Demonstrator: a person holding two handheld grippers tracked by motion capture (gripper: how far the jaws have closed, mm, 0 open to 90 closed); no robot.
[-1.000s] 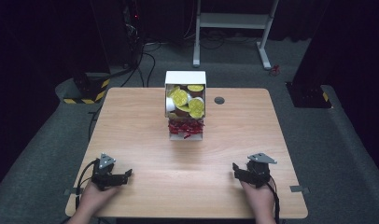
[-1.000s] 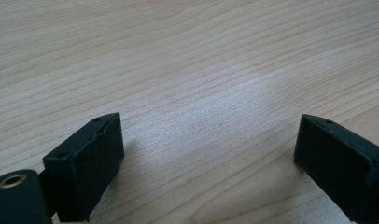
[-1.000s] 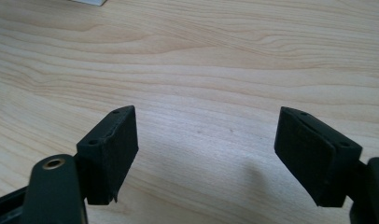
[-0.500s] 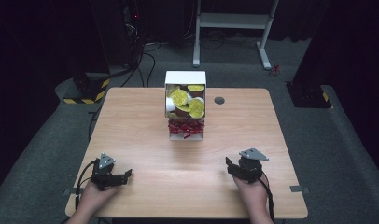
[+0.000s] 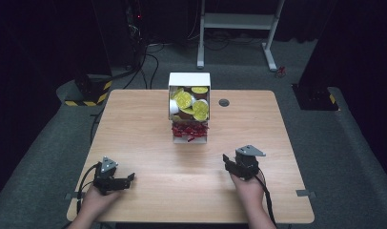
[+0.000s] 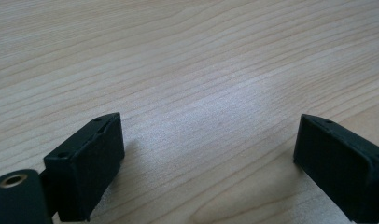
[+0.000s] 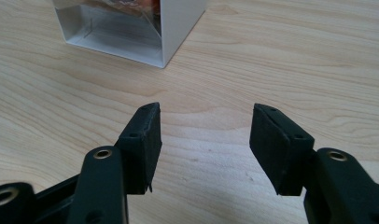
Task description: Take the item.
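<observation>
Down near your edge of the table, your left hand holds the left gripper low on the wood at the near left corner, pointing to your right, just where it was a second ago. Its own view shows the jaws spread wide over bare wood grain, with nothing between them.

Your right hand has carried the right gripper forward and a little inward since the earlier frames: it was near the right edge, and it now sits farther up the table, angled toward the middle. Its jaws stand apart at a moderate gap, empty, with wood beneath them.

Beyond the right gripper, well apart from it, the white box stands at the middle of the far half of the table, unmoved. Yellow-lidded cups fill its upper part, and red shredded stuff lies at its lower front. The right gripper view catches the box's near corner up ahead.

A small dark round hole sits in the tabletop just beside the box, on its right.
</observation>
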